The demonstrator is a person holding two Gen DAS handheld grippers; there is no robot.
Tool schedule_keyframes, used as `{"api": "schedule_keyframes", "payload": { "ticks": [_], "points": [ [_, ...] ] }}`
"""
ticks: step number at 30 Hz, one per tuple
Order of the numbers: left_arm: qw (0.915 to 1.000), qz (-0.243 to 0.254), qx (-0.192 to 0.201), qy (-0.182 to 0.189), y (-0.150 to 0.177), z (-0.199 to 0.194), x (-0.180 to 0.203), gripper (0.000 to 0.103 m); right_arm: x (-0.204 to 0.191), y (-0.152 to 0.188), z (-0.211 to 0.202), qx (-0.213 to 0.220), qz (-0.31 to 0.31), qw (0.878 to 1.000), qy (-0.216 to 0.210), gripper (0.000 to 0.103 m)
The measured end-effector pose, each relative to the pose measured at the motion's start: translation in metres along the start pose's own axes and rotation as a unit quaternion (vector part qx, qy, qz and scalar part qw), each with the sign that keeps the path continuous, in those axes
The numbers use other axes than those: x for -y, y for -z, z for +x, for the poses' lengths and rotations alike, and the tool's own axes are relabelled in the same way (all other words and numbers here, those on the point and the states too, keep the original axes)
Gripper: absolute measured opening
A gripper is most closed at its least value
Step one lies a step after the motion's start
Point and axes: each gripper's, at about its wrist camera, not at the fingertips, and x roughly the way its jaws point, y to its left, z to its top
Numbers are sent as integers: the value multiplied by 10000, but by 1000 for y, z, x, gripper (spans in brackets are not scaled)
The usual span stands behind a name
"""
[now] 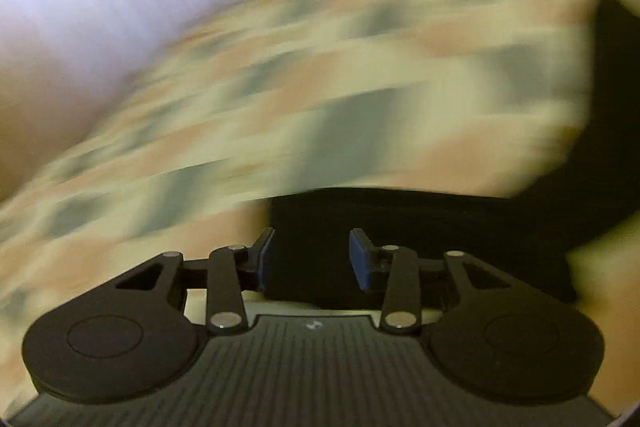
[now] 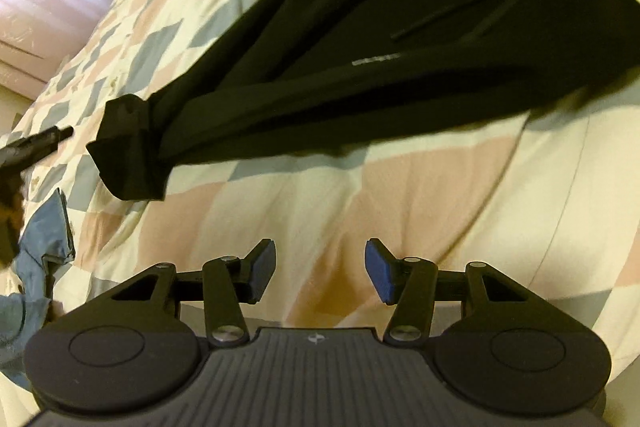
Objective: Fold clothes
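Looking along my left gripper [image 1: 310, 259], I am seeing both blue pads standing apart with nothing between them, so it is released. Just beyond the fingertips a black garment [image 1: 400, 239] is lying on the checked quilt [image 1: 280, 87]; the fabric is filling the gap ahead of the jaws, though I cannot tell whether the pads are touching it. Everything past the gripper is smeared by motion blur, so the garment's edge is hard to place.

Turning to the right wrist view, my right gripper [image 2: 320, 271] is also hanging released, pads apart over bare quilt [image 2: 400, 187] near its close edge. The black garment [image 2: 360, 67] is stretching across the far side of the bed from the upper right down to a bunched cuff or hem [image 2: 128, 147] at the left. It is looking gathered into long creases, not laid flat. A crumpled blue cloth [image 2: 44, 247] is lying at the quilt's left edge, and a dark tool tip [image 2: 40, 143] is poking in above it.

Judging the risks: closing the left jaws while moving this fast could be pinching quilt along with the garment, or catching only one layer. The existing creases could be getting folded in, leaving a lopsided bundle. The soft quilt may be riding up under a pull.
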Motion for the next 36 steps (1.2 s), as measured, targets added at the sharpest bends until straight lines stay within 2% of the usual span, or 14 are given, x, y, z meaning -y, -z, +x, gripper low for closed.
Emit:
{"api": "schedule_keyframes", "payload": {
  "ticks": [1, 3, 6, 7, 8, 10, 13, 15, 17, 20, 26, 33, 35, 36],
  "points": [
    [9983, 367, 94, 448, 2, -8, 18, 46, 1, 2, 2, -39, 50, 10000, -11, 58],
    [9925, 883, 136, 829, 8, -8, 44, 60, 3, 4, 8, -140, 111, 9998, -26, 58],
    [9896, 916, -59, 1108, 13, 17, 58, 60, 2, 7, 17, -285, 134, 9995, 11, 58],
    [9896, 852, -153, 1145, 13, 28, 60, 25, 2, 7, 19, -314, 147, 9994, 5, 58],
    [9895, 728, -217, 1233, 9, 35, 56, 2, 1, 6, 21, -324, 154, 9994, -13, 58],
    [9885, 520, 70, 1419, -7, 29, 43, 1, -4, 3, 22, -330, 123, 9994, -74, 58],
    [9923, -72, 789, 953, -56, 19, -8, 2, -13, -5, 22, -272, -35, 9995, -180, 58],
    [9921, -682, 976, 393, -83, 27, -51, 10, -17, -8, 22, -253, -121, 9993, -226, 58],
    [9881, -1216, 933, -87, -100, 41, -91, 41, -20, -8, 25, -267, -173, 9992, -255, 58],
    [9726, -2005, 860, -807, -126, 62, -150, 44, -25, -9, 28, -286, -251, 9988, -299, 59],
    [9875, -1553, -222, -128, -51, 82, -100, 52, -34, -11, 35, -325, -407, 9979, -387, 61],
    [9642, -2594, -544, -56, -21, 92, -109, 68, -37, -10, 39, -409, -582, 9968, -371, 61],
    [9553, -2887, -634, -36, -12, 95, -111, 82, -36, -8, 38, -410, -580, 9969, -340, 61],
    [9505, -3033, -679, -26, -8, 97, -112, 82, -35, -7, 38, -415, -575, 9970, -316, 61]
  ]
}}
